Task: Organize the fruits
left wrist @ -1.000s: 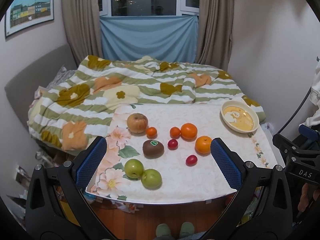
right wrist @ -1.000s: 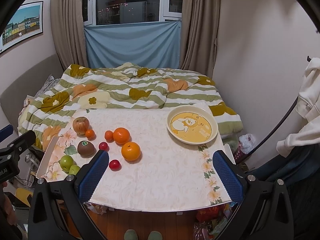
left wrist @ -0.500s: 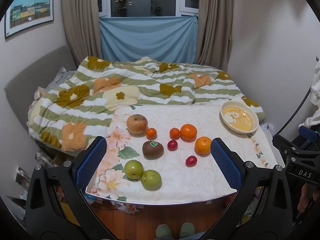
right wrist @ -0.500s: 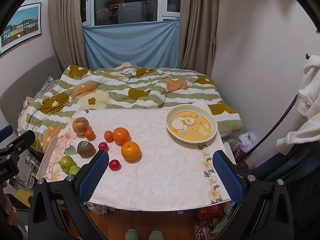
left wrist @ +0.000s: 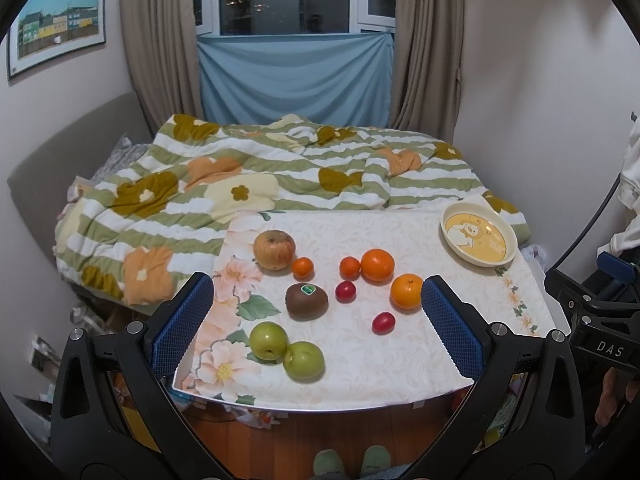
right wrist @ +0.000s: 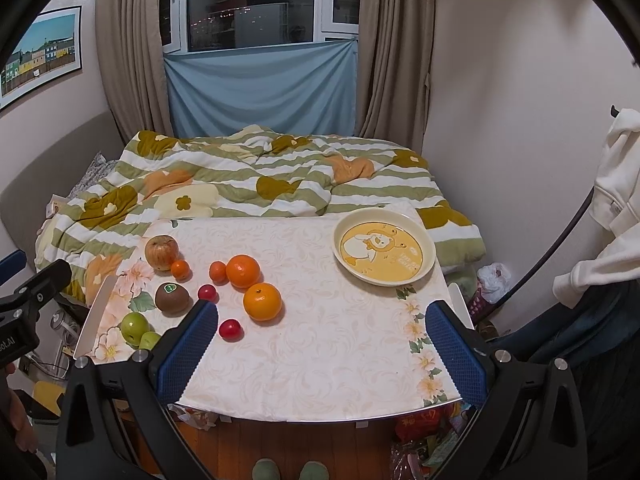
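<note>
Loose fruit lies on the left half of a white floral table [left wrist: 372, 372]: a brownish apple [left wrist: 274, 249], a kiwi [left wrist: 306, 301], two green apples [left wrist: 268, 340] [left wrist: 303, 360], two large oranges [left wrist: 377, 265] [left wrist: 406, 291], two small oranges [left wrist: 302, 267] [left wrist: 349, 267] and two red tomatoes [left wrist: 345, 291] [left wrist: 383, 322]. A yellow plate [right wrist: 384, 251] stands empty at the table's far right. My left gripper [left wrist: 316, 324] is open and empty, back from the near edge. My right gripper [right wrist: 322, 344] is open and empty, above the near edge.
A bed with a striped floral quilt [left wrist: 260, 176] lies right behind the table. Walls close in at the right. White clothes [right wrist: 616, 200] hang at the far right. Bags and clutter [right wrist: 420, 432] sit on the floor under the table.
Both views have shifted only slightly; the fruit and plate have not moved. Both grippers stay open.
</note>
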A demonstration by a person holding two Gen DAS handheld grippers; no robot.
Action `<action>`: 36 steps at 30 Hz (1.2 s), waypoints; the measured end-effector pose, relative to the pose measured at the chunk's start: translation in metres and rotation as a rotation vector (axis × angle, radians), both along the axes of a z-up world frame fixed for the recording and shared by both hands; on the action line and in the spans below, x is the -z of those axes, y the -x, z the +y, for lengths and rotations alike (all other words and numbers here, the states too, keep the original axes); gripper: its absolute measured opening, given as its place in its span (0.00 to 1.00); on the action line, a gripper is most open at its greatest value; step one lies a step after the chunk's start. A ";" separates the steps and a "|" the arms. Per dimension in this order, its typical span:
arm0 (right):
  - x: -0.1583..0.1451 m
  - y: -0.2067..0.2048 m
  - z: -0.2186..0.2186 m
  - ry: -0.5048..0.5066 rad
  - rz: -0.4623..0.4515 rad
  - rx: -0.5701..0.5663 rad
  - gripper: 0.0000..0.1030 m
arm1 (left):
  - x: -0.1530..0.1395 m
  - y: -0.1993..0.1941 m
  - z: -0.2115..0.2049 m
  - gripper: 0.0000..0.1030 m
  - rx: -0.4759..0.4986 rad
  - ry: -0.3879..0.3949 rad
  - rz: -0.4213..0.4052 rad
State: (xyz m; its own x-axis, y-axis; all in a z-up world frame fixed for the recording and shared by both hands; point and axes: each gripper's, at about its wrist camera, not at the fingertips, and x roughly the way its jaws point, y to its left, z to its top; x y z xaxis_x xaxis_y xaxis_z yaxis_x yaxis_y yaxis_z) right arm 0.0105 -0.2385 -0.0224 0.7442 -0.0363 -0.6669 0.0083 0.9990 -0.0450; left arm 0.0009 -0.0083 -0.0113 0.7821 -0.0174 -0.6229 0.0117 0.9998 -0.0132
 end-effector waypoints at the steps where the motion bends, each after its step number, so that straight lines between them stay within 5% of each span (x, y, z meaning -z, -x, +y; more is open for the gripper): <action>1: 0.000 0.001 0.000 0.001 0.000 0.001 1.00 | 0.000 0.000 0.000 1.00 0.000 0.000 0.000; 27: 0.007 0.003 0.006 -0.001 0.026 0.009 1.00 | -0.002 -0.016 0.012 1.00 0.010 -0.003 0.034; 36: 0.015 -0.023 0.011 -0.004 0.070 -0.015 1.00 | 0.019 -0.027 0.030 1.00 0.000 0.013 0.076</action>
State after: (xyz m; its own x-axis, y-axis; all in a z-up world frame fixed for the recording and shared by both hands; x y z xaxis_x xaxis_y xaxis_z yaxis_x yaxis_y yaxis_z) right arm 0.0333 -0.2279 -0.0369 0.6963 -0.0234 -0.7174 -0.0092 0.9991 -0.0415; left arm 0.0276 0.0219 -0.0303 0.7325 -0.0263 -0.6802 0.0103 0.9996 -0.0275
